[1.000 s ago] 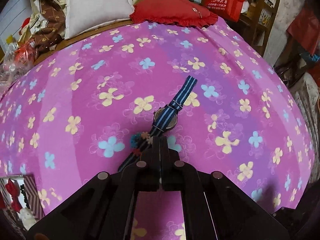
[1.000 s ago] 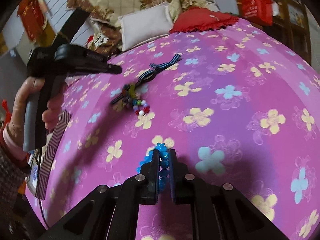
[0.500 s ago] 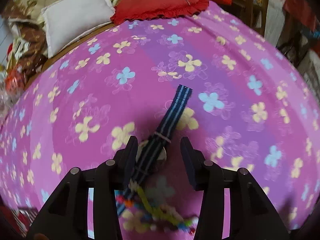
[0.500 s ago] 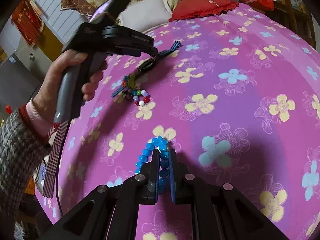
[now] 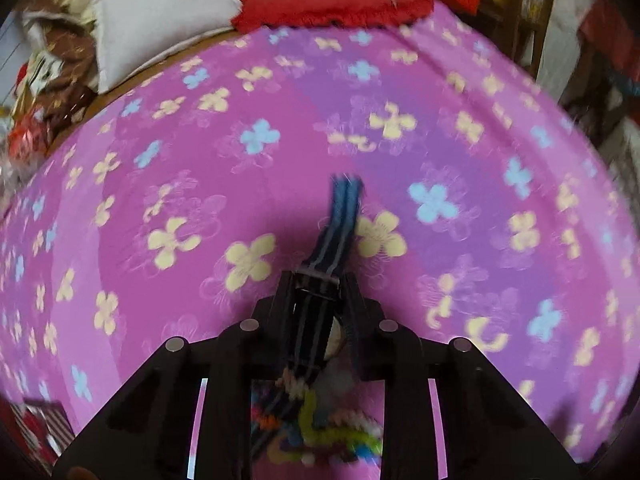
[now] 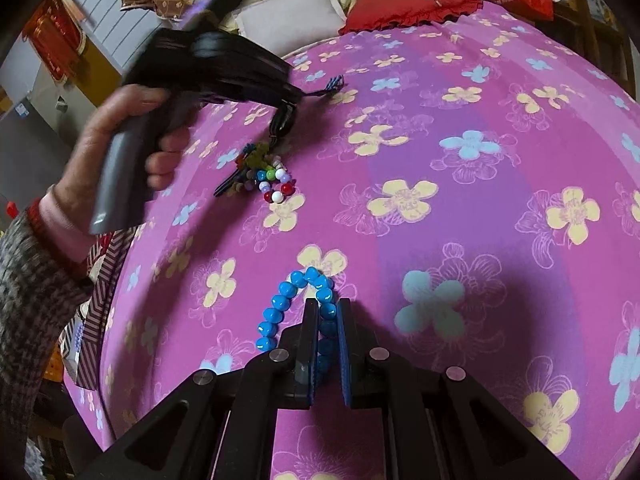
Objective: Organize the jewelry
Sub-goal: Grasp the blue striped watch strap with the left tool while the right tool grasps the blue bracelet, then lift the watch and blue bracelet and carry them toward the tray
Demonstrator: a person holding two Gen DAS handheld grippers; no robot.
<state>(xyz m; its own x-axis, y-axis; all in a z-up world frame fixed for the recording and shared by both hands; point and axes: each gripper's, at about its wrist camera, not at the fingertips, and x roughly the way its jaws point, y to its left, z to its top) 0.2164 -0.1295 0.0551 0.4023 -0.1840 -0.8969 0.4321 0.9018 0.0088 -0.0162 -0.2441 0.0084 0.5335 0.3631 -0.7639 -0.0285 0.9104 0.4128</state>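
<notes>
Since a second ago, the left gripper [image 5: 317, 284] has travelled forward from the beaded end of the watch to its middle, opened, and is now closing around the striped strap; the right gripper [image 6: 328, 308] has kept its place and grip.

Far left: a hand [image 6: 132, 136] in a grey knit sleeve [image 6: 28, 280] holds the left tool's handle above the pink flowered bedspread [image 6: 460, 208]. The watch [image 5: 326, 300] lies between the left fingers [image 5: 285, 292]; whether the pads already press it cannot be told through the blur. Its blue striped strap end [image 5: 344, 204] reaches beyond the fingertips, while a multicoloured bead bracelet [image 6: 272, 184] lies just behind them, touching the strap's near end.

Centre: the right gripper is pinched on a blue bead bracelet [image 6: 288, 300], one side of the loop between its narrowly set fingers, the rest curving out to the left on the cloth, well apart from the watch.

Rear: a white pillow [image 6: 292, 16] and, right of it, a red cushion [image 6: 408, 4] lie at the bedspread's far edge.
</notes>
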